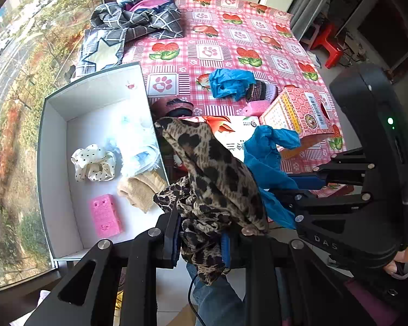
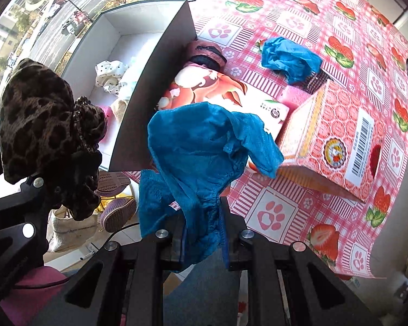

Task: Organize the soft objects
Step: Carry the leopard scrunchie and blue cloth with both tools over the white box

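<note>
Both hands look to be mid-carry, bringing soft things over to the open white cardboard box [image 1: 57,163] at the window end of the strawberry-print pink tablecloth [image 1: 231,40]. The left gripper [image 1: 201,247] is clenched on a leopard-print fabric scrunchie [image 1: 215,179], which hangs just beside the box's near wall. The right gripper [image 2: 204,241] is clamped tight on a crumpled blue gauzy cap [image 2: 201,152], held above the table edge. Next, I'd say, each bundle needs lifting over the wall and dropping beside the polka-dot white scrunchie [image 1: 93,163] and pink sponge block [image 1: 104,215] already inside.
</note>
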`<action>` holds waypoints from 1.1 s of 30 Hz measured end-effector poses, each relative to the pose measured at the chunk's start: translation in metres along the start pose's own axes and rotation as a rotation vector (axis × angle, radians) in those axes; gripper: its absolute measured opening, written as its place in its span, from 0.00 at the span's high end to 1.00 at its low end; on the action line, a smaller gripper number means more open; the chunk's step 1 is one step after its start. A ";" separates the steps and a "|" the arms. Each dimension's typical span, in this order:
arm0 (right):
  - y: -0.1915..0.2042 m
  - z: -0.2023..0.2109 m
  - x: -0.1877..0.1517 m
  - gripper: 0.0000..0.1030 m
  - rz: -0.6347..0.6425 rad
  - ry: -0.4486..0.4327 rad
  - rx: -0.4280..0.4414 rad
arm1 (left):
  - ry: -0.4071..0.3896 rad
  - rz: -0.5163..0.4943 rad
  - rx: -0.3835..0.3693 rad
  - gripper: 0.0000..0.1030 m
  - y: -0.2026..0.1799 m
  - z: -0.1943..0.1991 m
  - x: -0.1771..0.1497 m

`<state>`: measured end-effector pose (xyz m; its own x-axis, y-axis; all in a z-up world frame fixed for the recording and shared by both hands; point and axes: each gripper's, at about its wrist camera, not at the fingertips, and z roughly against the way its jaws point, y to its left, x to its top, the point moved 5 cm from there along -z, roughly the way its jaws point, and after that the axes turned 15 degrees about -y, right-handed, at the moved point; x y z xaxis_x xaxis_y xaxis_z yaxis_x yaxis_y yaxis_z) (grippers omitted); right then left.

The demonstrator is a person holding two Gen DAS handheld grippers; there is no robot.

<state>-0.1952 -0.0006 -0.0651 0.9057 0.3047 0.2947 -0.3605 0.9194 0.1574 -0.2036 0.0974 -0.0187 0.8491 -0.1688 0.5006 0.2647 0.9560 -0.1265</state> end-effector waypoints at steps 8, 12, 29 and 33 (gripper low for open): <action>0.014 -0.001 0.022 0.81 0.068 -0.010 0.009 | -0.029 0.077 0.060 0.76 0.028 0.009 0.001; 0.021 -0.001 0.032 0.81 0.087 -0.014 0.011 | -0.041 0.105 0.082 0.76 0.040 0.012 0.003; 0.040 -0.002 0.061 0.81 0.121 -0.031 0.027 | -0.040 0.176 0.130 0.76 0.074 0.010 0.005; 0.043 -0.004 0.063 0.81 0.127 -0.027 0.028 | -0.037 0.194 0.139 0.76 0.079 0.009 0.004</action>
<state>-0.1526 0.0594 -0.0432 0.8461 0.4111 0.3393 -0.4784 0.8664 0.1433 -0.1834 0.1747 -0.0185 0.8599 0.0279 0.5097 0.0303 0.9939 -0.1056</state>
